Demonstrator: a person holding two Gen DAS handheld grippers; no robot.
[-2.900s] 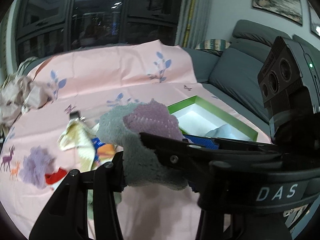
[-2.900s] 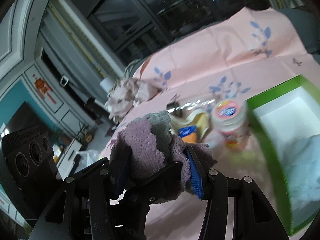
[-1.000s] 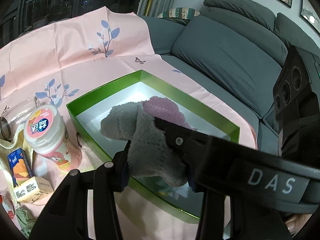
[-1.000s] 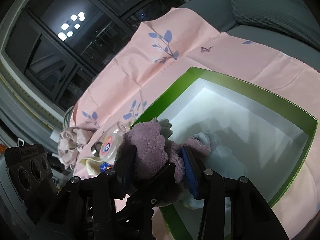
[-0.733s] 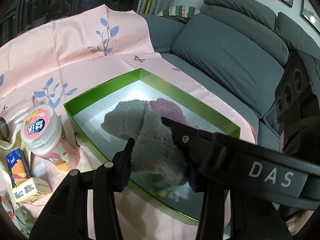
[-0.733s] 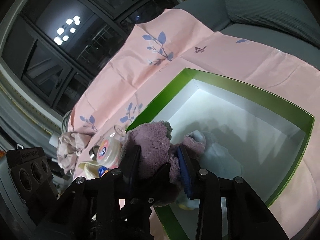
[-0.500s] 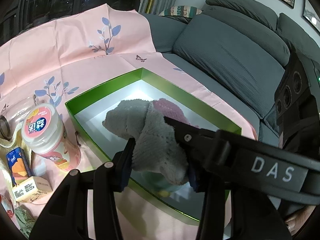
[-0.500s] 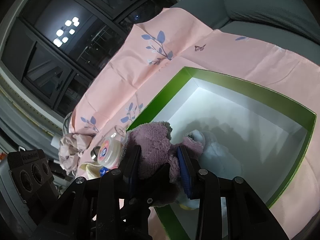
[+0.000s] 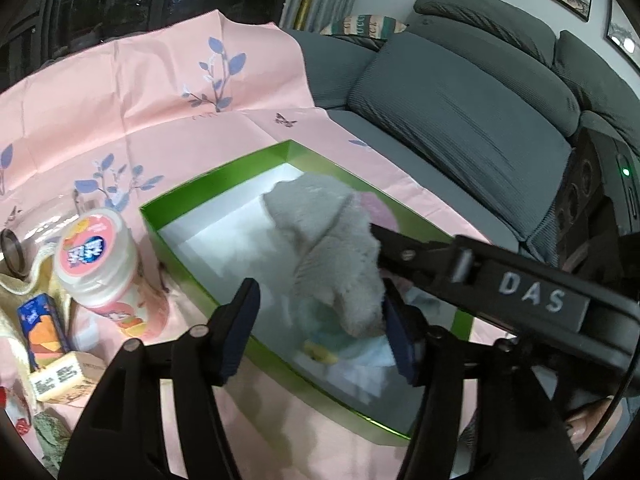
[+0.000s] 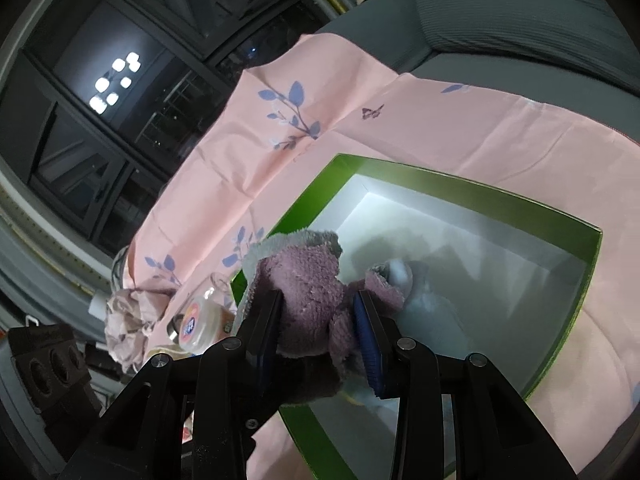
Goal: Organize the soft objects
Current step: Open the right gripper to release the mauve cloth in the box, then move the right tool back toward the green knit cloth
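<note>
A fuzzy grey and purple cloth [image 9: 332, 240] hangs over the green box [image 9: 224, 312] with a white inside. My right gripper [image 10: 316, 320] is shut on the cloth's purple part [image 10: 308, 288], above the box's near left side [image 10: 304, 432]. My left gripper [image 9: 320, 320] is open, its jaws wide apart; the cloth's grey end touches only the right finger [image 9: 400, 340]. A pale blue soft item [image 9: 360, 356] lies in the box under the cloth and shows in the right wrist view [image 10: 424, 300].
A pink-lidded jar [image 9: 96, 264], a small juice carton [image 9: 40, 328] and a wrapped block [image 9: 60, 376] stand left of the box on the pink leaf-print sheet [image 9: 160, 92]. A grey sofa [image 9: 480, 108] lies behind. A crumpled beige cloth [image 10: 132, 312] lies far left.
My left gripper has opened and let go of the cloth's grey end. The right gripper still holds the cloth over the box, slightly farther in.
</note>
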